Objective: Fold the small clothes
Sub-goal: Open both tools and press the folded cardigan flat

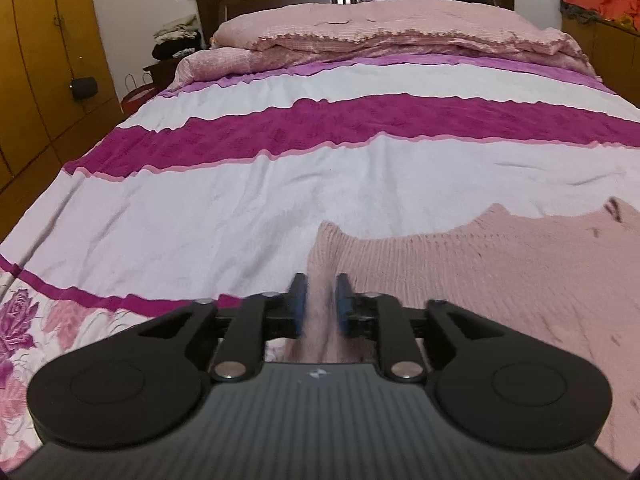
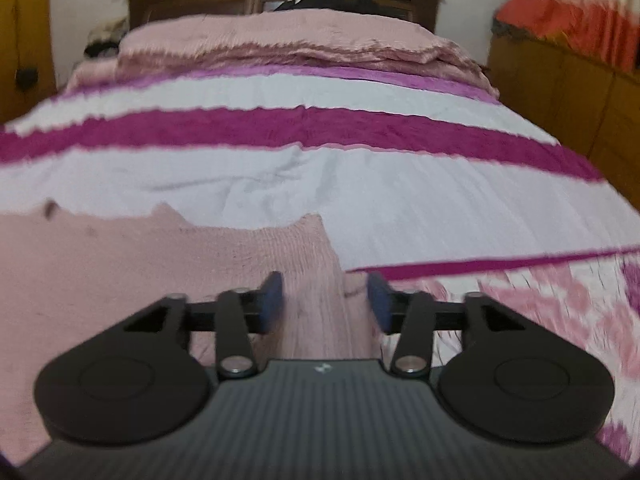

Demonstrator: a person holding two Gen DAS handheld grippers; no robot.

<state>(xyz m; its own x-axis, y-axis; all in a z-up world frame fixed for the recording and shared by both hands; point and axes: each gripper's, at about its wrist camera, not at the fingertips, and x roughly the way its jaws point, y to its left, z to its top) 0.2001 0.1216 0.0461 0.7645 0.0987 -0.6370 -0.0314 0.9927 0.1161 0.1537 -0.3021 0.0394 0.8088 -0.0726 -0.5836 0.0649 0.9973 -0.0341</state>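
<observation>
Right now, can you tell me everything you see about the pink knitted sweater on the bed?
The pink knitted sweater looks soft and ribbed, pale dusty pink with a few small dark marks. It lies spread out on the striped bedspread. A strip of it runs up between the blue pads of the left gripper, and its other side sits between the wider-spread pads of the right gripper. Neither pair of pads clearly presses it. Blur hides finer detail.

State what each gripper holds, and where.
Right gripper: nothing; fingers apart around an edge of the pink sweater. Left gripper: its other edge between fingers, grip unclear.
</observation>
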